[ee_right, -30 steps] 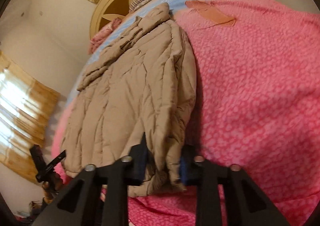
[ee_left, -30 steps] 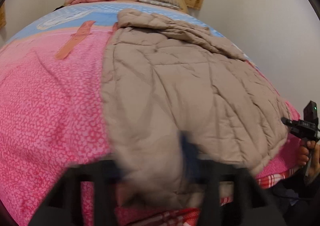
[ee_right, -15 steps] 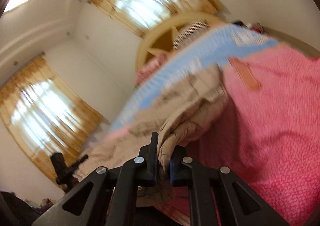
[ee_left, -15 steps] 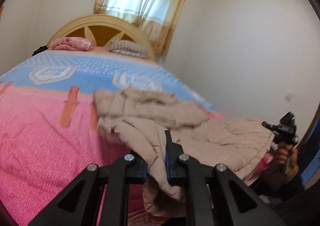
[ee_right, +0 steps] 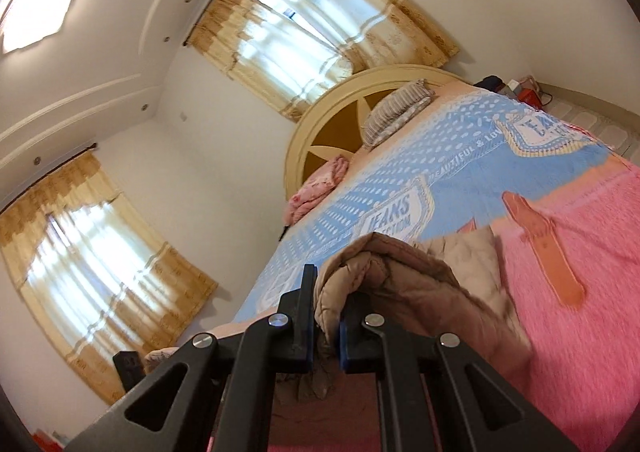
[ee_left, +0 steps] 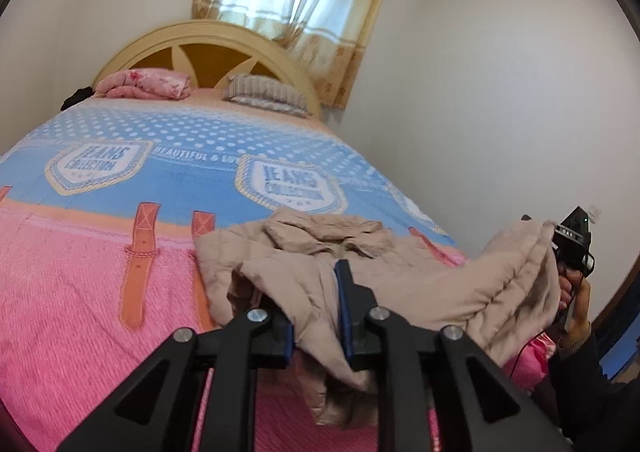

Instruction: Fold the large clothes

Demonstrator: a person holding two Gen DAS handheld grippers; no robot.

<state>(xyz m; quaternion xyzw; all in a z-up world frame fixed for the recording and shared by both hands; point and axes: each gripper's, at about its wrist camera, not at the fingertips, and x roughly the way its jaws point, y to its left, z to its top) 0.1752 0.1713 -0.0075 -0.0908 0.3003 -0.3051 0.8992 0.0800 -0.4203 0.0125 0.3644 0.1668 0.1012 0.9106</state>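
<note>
A beige quilted jacket (ee_left: 420, 276) lies bunched on the pink and blue bedspread (ee_left: 80, 312). My left gripper (ee_left: 316, 316) is shut on one bottom corner of it and holds the hem above the bed. My right gripper (ee_right: 326, 312) is shut on the other corner, a thick fold of the jacket (ee_right: 400, 280). In the left wrist view the right gripper (ee_left: 574, 240) shows at the far right with the raised hem draped against it. The jacket's collar end rests on the bed beyond the lifted hem.
A wooden headboard (ee_left: 208, 48) stands at the far end with a pink folded blanket (ee_left: 144, 82) and a striped pillow (ee_left: 264, 94). A white wall (ee_left: 500, 112) runs along the right side of the bed. Curtained windows (ee_right: 304, 32) are behind.
Both grippers have lifted the jacket's bottom hem off the bed and carried it toward the headboard. The jacket went from lying flat to bunched, with its lower part raised over the upper part.
</note>
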